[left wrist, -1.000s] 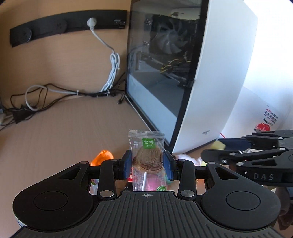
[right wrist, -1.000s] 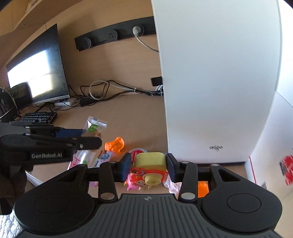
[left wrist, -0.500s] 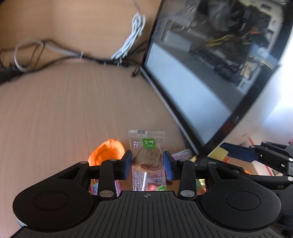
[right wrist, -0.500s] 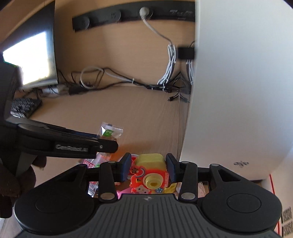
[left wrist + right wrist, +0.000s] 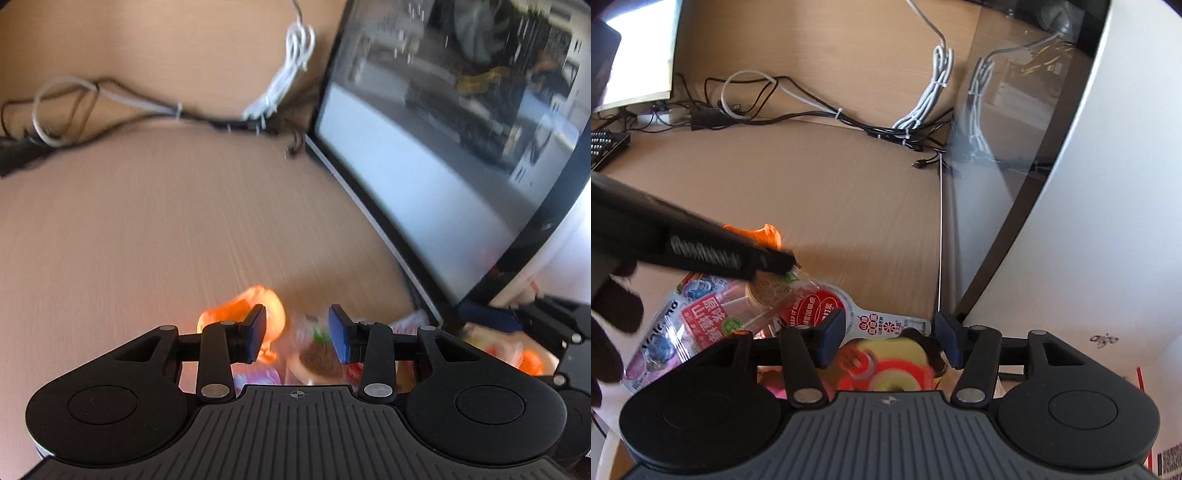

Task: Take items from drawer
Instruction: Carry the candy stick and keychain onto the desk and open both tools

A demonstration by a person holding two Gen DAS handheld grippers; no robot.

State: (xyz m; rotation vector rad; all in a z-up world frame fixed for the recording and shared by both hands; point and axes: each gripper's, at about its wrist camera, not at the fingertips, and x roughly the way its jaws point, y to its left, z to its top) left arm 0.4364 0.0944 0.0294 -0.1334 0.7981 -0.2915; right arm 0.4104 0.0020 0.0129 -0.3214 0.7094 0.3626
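Both of my hand-held grippers, left (image 5: 297,334) and right (image 5: 889,339), have spread and let go, dropping the lollipop (image 5: 772,291) and yellow toy (image 5: 886,363) onto the worktop (image 5: 831,199) pile; the drawer is hidden, so more may wait.

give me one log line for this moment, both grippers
left gripper: open, lollipop below on the pile | right gripper: open, yellow toy below | desk: snack packets heaped
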